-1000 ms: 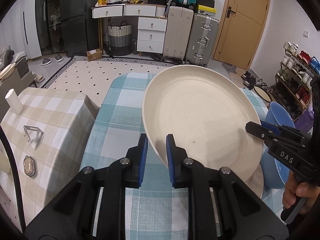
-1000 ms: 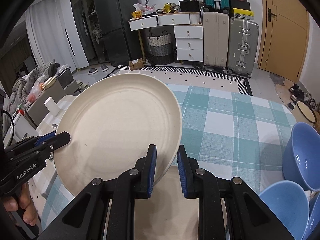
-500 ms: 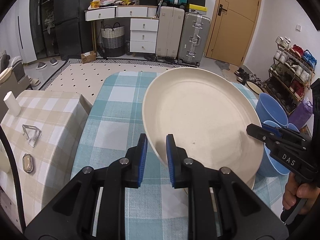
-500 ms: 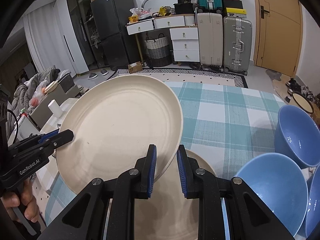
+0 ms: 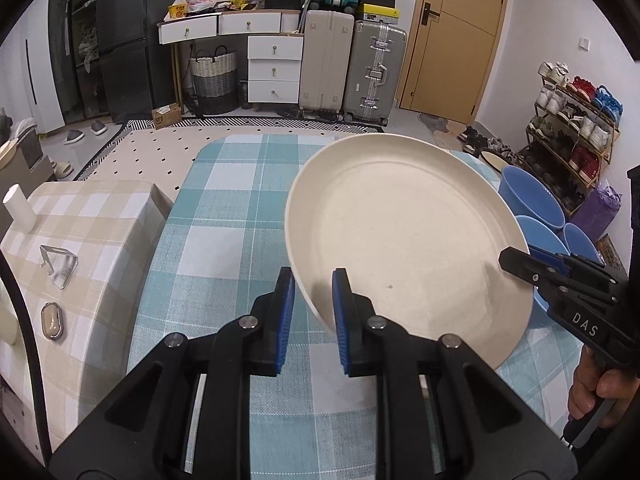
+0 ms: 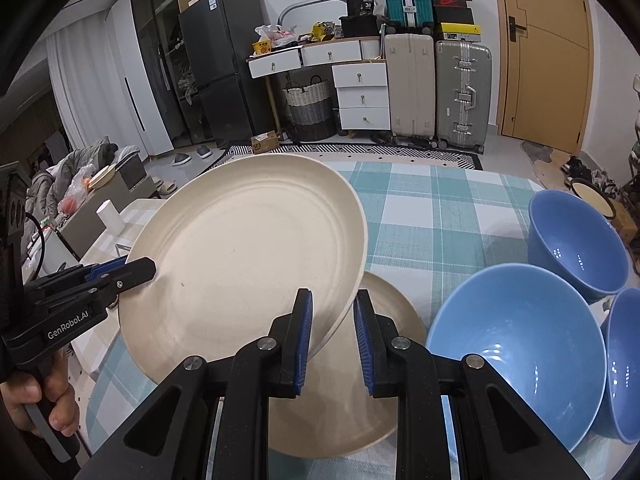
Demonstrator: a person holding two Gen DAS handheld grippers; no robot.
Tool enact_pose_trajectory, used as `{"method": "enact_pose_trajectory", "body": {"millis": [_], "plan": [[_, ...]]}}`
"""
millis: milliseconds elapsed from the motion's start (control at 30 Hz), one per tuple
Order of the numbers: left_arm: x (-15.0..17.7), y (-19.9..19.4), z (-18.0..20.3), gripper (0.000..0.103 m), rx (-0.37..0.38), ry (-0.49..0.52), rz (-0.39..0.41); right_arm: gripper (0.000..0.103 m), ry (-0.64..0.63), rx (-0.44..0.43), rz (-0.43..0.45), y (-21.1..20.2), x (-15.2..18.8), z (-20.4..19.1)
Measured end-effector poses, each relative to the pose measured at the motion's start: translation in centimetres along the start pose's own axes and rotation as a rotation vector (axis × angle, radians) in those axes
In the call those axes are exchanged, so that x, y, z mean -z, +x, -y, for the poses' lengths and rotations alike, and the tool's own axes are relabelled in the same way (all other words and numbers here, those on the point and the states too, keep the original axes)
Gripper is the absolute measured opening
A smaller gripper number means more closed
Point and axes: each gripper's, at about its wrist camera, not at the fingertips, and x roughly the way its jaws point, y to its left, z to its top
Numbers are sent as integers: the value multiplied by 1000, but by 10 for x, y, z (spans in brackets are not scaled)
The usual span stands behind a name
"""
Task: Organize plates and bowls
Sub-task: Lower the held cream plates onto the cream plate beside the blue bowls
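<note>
A large cream plate (image 5: 404, 240) (image 6: 248, 256) is held tilted above the checked table between both grippers. My left gripper (image 5: 313, 312) is shut on its left rim. My right gripper (image 6: 332, 336) is shut on its right rim and shows at the right of the left wrist view (image 5: 516, 260). A second cream plate (image 6: 360, 412) lies flat on the table under the right gripper. Three blue bowls stand at the table's right: a near one (image 6: 516, 344), a far one (image 6: 576, 244) and one at the edge (image 6: 624, 364).
The teal checked table (image 5: 232, 216) runs ahead. A lower beige checked table (image 5: 84, 232) sits to the left with a white cylinder (image 5: 18, 208) and small metal items. Suitcases, drawers and a door stand at the far wall; a shoe rack stands at the right.
Both grippers have drawn back and up with the plate. More of the second plate and the blue bowls has come into view under and right of it.
</note>
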Motion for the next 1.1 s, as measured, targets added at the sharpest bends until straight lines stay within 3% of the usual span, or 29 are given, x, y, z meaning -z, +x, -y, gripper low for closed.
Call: {"method": "enact_pose_trajectory", "body": {"millis": [500,1100], "plan": [[30,20,10,16,35,38,-44,22,56,20,-45,-2,40,10],[47,61,11,16,26,44,-101,22,40,115,-74,10,68,6]]}}
